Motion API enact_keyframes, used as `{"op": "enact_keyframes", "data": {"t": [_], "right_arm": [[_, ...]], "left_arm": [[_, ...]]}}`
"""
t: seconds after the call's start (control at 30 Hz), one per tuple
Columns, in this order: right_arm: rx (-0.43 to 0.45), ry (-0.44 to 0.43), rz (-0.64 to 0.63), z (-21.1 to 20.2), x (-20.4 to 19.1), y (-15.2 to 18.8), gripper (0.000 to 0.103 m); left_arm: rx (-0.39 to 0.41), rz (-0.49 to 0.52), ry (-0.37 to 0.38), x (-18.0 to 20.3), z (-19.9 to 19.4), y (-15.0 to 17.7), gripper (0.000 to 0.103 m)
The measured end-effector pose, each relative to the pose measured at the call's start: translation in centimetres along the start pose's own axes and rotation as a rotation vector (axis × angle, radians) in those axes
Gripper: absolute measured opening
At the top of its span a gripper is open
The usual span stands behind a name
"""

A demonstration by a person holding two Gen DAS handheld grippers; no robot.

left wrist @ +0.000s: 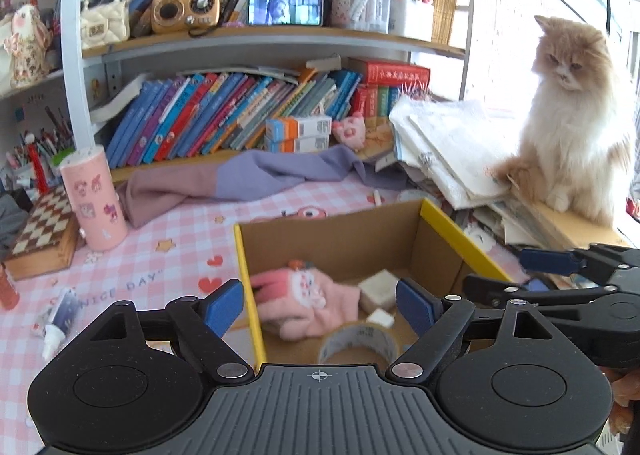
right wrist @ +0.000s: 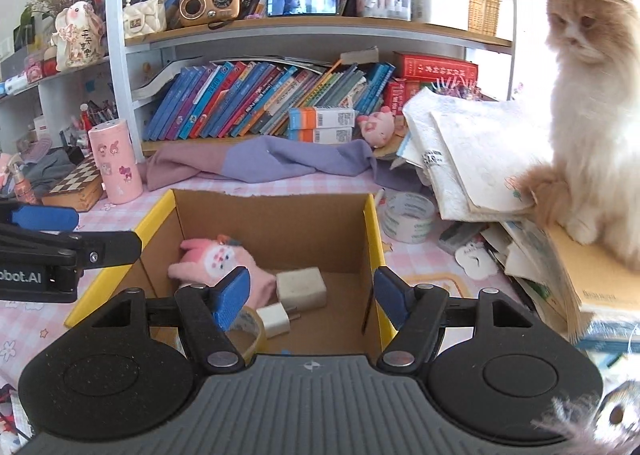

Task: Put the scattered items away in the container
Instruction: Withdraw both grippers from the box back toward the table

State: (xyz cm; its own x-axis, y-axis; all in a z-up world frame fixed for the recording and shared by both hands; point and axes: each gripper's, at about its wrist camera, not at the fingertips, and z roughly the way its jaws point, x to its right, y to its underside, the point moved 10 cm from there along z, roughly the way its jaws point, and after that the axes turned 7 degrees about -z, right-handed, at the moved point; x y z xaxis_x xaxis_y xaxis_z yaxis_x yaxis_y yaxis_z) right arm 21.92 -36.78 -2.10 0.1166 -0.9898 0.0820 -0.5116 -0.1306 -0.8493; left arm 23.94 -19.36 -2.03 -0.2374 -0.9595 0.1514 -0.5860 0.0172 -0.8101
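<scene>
1. My left gripper [left wrist: 320,305] has its blue fingers [left wrist: 224,307] spread wide with nothing between them; the yellow left rim of the cardboard box [left wrist: 249,287] runs just inside my left finger, so that finger sits outside the wall and the other over the box floor.
2. My right gripper [right wrist: 310,297] is likewise spread and holding nothing; both its fingers [right wrist: 390,297] hang over the box [right wrist: 276,223] interior, the right one close against the yellow-edged right wall.
3. Between and beyond my left fingers, in the box: pink plush toy [left wrist: 304,301], blurred in this view; a white block [left wrist: 379,287]; a smaller white piece [left wrist: 380,318], too soft to name here; the right view shows it as a white plug adapter [right wrist: 274,319].
4. Roll of tape [left wrist: 358,341] lies nearest me in the box; its lower edge is cut off by my gripper body; in the right view my left finger hides most of it.
5. Outside the box: second tape roll [right wrist: 409,217] beyond my right finger, on the pink checked tablecloth [left wrist: 172,251]; a tube [left wrist: 56,321] left of my left finger, label unreadable.
6. Cat [right wrist: 588,103] sits on a paper stack at far right, partly cropped by the frame edge.
</scene>
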Motion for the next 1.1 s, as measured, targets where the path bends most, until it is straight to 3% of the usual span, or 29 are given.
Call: {"op": "enact_keyframes", "data": {"t": [0.23,0.4,0.47,0.63,0.67,1.1], "right_arm": [[-0.037,0.042,0.035,-2.2,-0.6,2.4,0.067],[-0.045,0.079,0.051,-4.0,-1.0,4.2,0.067],[-0.05,0.085,0.056,-4.6,-1.2,4.9,0.067],[-0.076,0.073,0.047,-5.5,-1.9,6.2,0.067],[-0.079,0.071,0.042,-5.7,-1.9,6.4,0.067],[-0.111,0.038,0.047,-5.3,-2.4,7.5,0.067]], "left_arm": [[-0.104,-0.078,0.046,-0.9,0.5,3.1,0.085],[-0.131,-0.101,0.059,-1.2,1.1,4.4,0.081],[-0.127,-0.114,0.041,-1.5,1.4,4.6,0.072],[-0.143,-0.183,-0.011,-3.4,2.1,5.2,0.034],[-0.146,-0.193,-0.018,-3.8,2.1,5.4,0.03],[-0.169,-0.213,0.018,-2.2,0.8,6.4,0.027]]}}
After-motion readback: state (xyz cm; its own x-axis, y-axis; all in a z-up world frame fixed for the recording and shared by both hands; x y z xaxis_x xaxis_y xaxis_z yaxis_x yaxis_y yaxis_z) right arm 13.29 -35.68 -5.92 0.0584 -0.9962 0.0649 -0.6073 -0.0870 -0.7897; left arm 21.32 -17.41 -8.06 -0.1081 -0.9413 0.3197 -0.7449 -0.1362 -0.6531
